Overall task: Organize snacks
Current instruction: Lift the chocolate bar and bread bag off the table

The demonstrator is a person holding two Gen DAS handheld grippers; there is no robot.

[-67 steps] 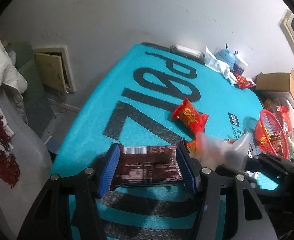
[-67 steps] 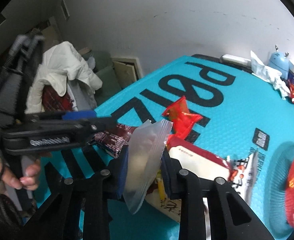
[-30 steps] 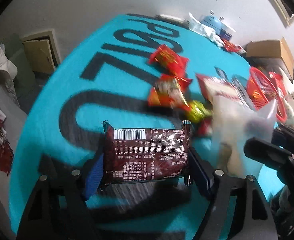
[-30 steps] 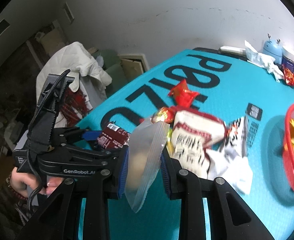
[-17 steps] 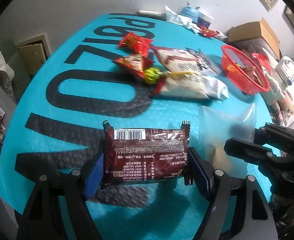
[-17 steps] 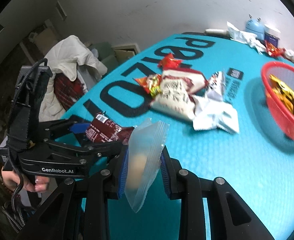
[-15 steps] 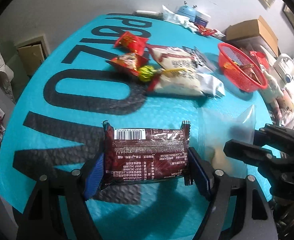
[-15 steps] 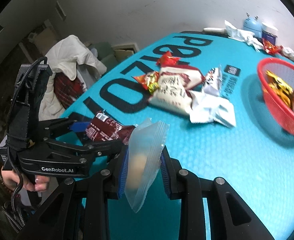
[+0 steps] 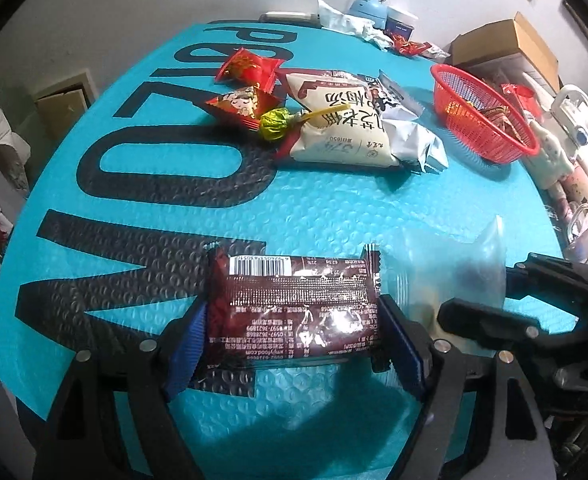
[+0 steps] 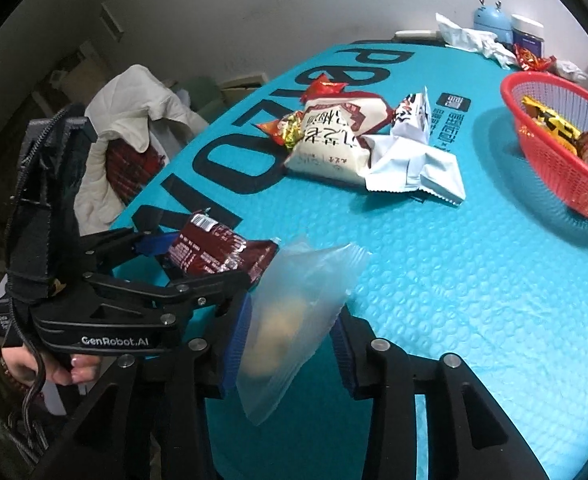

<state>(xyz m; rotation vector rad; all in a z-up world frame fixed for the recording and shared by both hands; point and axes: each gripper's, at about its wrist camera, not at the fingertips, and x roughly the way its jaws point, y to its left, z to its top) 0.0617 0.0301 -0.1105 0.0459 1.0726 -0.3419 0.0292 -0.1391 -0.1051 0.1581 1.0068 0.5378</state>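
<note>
My left gripper [image 9: 292,340] is shut on a dark brown snack packet [image 9: 294,308], held flat above the near part of the teal table; the packet also shows in the right wrist view [image 10: 218,256]. My right gripper [image 10: 290,340] holds a clear plastic pouch [image 10: 294,312] with a pale snack inside; the pouch looks blurred and tilted, and the jaws stand a little wider than before. The pouch shows in the left wrist view [image 9: 450,276] just right of the brown packet. A red basket [image 10: 562,132] with snacks in it stands at the right.
A pile of snacks lies mid-table: a white-and-red bag [image 9: 342,124], a white packet [image 10: 410,164], two red packets [image 9: 250,68] and a green foil candy [image 9: 274,124]. A blue jar, tissues and small items [image 9: 370,12] stand at the far edge. Cardboard boxes [image 9: 506,44] stand far right.
Both grippers have pulled back toward the near edge with their packets, so the snack pile and basket look farther off. The right jaws have widened and the clear pouch has tilted and blurred.
</note>
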